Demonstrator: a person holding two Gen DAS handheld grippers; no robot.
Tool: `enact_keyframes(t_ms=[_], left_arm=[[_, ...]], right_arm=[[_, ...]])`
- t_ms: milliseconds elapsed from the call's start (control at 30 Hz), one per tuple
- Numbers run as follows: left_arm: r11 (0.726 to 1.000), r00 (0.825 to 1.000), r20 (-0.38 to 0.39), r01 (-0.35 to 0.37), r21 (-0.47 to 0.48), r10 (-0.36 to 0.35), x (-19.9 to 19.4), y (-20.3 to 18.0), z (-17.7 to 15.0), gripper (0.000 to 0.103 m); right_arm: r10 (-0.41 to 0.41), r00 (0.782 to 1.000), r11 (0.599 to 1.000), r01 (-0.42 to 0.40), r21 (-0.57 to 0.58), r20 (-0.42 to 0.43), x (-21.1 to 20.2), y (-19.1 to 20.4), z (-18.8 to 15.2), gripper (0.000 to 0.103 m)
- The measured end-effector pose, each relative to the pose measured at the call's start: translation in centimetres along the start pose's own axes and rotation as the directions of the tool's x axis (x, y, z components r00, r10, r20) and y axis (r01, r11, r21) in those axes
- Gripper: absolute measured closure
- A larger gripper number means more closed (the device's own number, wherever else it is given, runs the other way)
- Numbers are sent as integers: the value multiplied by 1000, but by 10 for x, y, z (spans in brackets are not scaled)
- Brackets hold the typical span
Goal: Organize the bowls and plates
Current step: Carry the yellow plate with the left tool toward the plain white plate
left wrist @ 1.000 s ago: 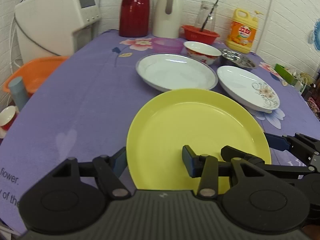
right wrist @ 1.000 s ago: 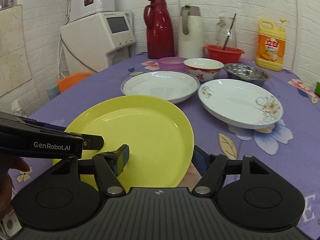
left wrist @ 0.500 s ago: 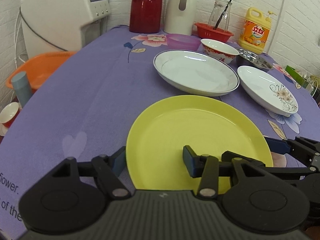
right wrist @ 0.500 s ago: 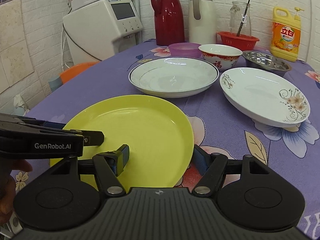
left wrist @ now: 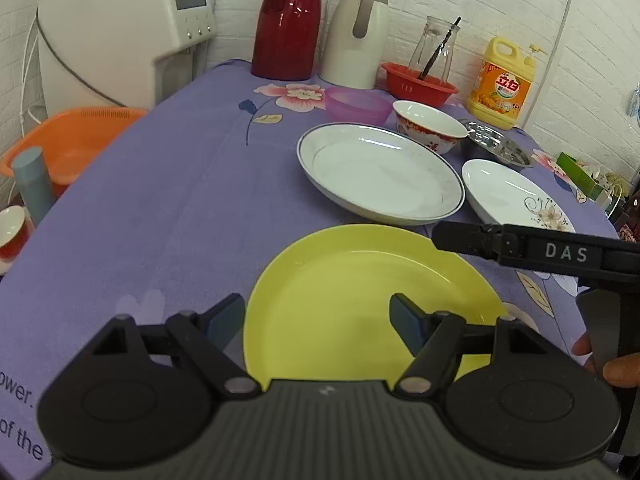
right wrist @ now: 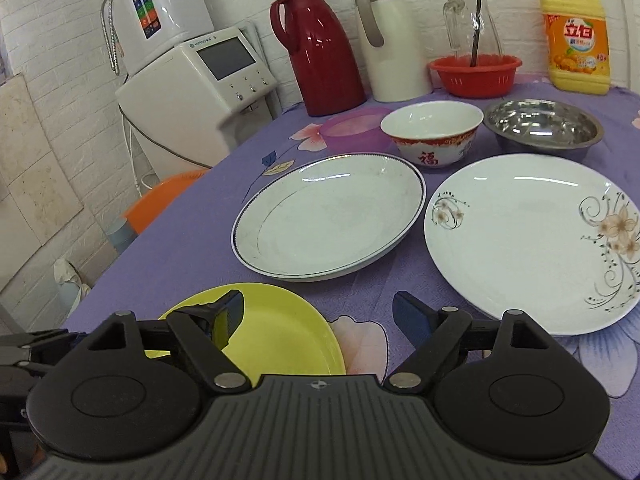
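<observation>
A yellow plate (left wrist: 360, 300) lies on the purple tablecloth close in front of me; it also shows in the right wrist view (right wrist: 280, 332). My left gripper (left wrist: 318, 318) is open, its jaws straddling the plate's left near rim. My right gripper (right wrist: 318, 314) is open and empty, above the cloth right of the yellow plate. Beyond lie a blue-rimmed white plate (right wrist: 328, 216), a flowered white plate (right wrist: 532, 240), a red-patterned bowl (right wrist: 432, 136), a steel bowl (right wrist: 544, 124) and a purple bowl (right wrist: 356, 128).
At the back stand a red thermos (right wrist: 320, 48), a white thermos (right wrist: 392, 40), a red basket (right wrist: 476, 74) with a glass jar, and a yellow detergent bottle (right wrist: 576, 36). A white dispenser (left wrist: 120, 32) and an orange basin (left wrist: 72, 136) are off the table's left edge.
The right gripper has left the yellow plate and moved up and forward toward the white plates. The left gripper's jaws have spread a little wider on the yellow plate's rim.
</observation>
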State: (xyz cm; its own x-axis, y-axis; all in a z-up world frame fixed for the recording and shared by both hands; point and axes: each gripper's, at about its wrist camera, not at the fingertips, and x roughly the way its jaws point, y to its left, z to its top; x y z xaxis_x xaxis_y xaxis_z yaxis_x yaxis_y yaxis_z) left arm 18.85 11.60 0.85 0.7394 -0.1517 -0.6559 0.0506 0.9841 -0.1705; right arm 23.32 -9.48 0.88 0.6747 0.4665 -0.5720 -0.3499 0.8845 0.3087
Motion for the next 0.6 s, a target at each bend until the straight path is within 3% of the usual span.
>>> enact_keyframes(t_ms=[433,533,600], left_arm=[[1000,999,33,-19,2,19,9,5,23,31],[1000,999,39,-14,5,14,16,6,33,30],[1000,999,47,-7,-3,7,22,10,46,30]], right_arm=[[-93,996,981,90,171,7,-10,-48,-3,0],[-73,996,993,77,87,-54,-14,-35,-4,0],[-25,999,1000,25,13,-36,-21,-19,1,0]])
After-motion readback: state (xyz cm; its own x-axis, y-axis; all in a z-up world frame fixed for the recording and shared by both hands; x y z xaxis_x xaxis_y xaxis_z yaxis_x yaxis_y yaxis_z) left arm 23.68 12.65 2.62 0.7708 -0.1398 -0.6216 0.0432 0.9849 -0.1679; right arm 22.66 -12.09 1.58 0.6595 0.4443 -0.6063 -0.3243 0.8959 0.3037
